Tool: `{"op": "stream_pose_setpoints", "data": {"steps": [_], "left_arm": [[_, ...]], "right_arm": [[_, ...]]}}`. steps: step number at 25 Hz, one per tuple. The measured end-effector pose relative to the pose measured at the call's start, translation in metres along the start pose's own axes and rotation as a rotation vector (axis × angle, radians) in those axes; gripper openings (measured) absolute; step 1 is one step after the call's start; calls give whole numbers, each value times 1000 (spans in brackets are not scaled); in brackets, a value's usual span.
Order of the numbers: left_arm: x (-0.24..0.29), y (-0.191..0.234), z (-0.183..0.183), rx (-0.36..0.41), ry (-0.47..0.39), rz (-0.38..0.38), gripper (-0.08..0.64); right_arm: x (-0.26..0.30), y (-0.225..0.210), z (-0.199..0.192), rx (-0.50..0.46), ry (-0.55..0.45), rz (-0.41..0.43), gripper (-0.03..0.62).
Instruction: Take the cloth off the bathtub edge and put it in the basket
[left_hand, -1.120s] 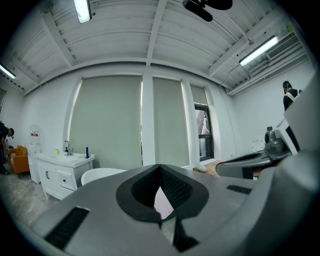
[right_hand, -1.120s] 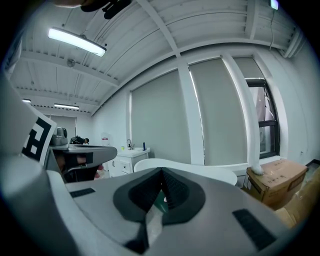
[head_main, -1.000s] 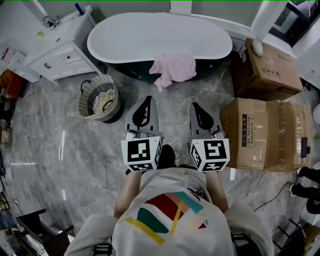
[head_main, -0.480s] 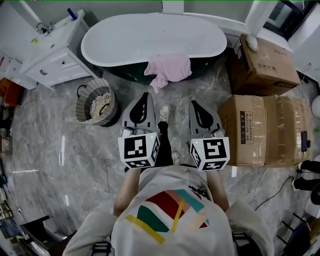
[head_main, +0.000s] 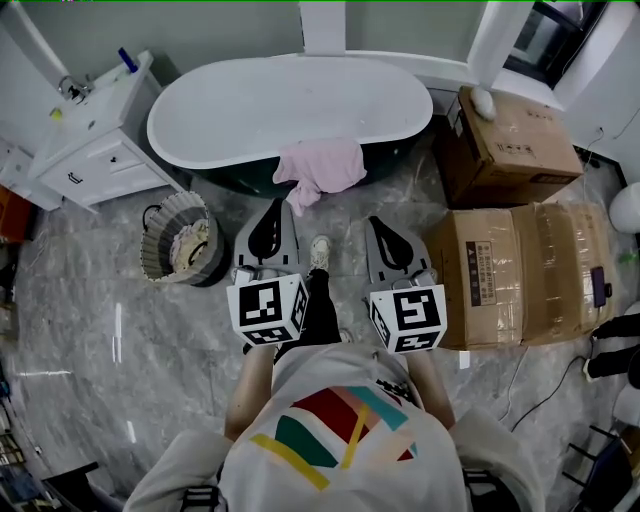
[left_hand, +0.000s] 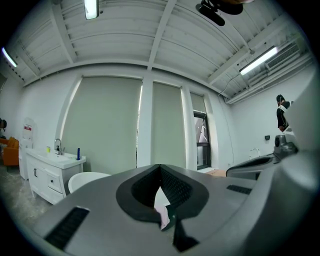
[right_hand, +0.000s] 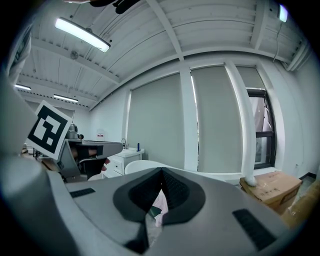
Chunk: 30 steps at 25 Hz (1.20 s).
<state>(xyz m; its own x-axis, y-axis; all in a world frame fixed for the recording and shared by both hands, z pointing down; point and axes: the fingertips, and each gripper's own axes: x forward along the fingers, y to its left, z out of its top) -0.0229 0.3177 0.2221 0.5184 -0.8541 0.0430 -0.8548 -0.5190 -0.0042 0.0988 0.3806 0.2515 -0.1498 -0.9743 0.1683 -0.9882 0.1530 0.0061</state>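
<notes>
No brand or wording can be read. A dark printed label is seen on the large cardboard box just right of the right gripper, but its print is too small to be made out. Only black-and-white square patterns are carried by the marker cubes at the rear of both grippers.

The left gripper is held with its jaws closed together on nothing, and so is the right gripper. The pink cloth is draped over the near edge of the bathtub, directly ahead of the two grippers. Its hanging tail lies just beyond the left gripper's tip and is untouched. The basket is stood on the floor just left of the left gripper.

Compared with a second ago, both grippers have been carried forward. The bathtub and cloth are now nearer their tips, and the basket is more nearly alongside the left gripper. The jaws have been kept closed throughout. A shoe is now seen between the grippers.
</notes>
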Motion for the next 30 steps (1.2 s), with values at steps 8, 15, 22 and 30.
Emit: {"op": "stream_pose_setpoints", "data": {"steps": [8, 15, 22, 30], "left_arm": [[24, 16, -1, -16, -2, 8, 18], [48, 31, -9, -35, 13, 11, 17], [82, 41, -17, -55, 27, 7, 17], [148, 68, -28, -44, 71, 8, 17]], "right_arm": [[23, -9, 8, -13, -12, -4, 11], [51, -11, 5, -5, 7, -2, 11], [92, -22, 16, 5, -6, 15, 11], [163, -46, 20, 1, 22, 12, 11]]}}
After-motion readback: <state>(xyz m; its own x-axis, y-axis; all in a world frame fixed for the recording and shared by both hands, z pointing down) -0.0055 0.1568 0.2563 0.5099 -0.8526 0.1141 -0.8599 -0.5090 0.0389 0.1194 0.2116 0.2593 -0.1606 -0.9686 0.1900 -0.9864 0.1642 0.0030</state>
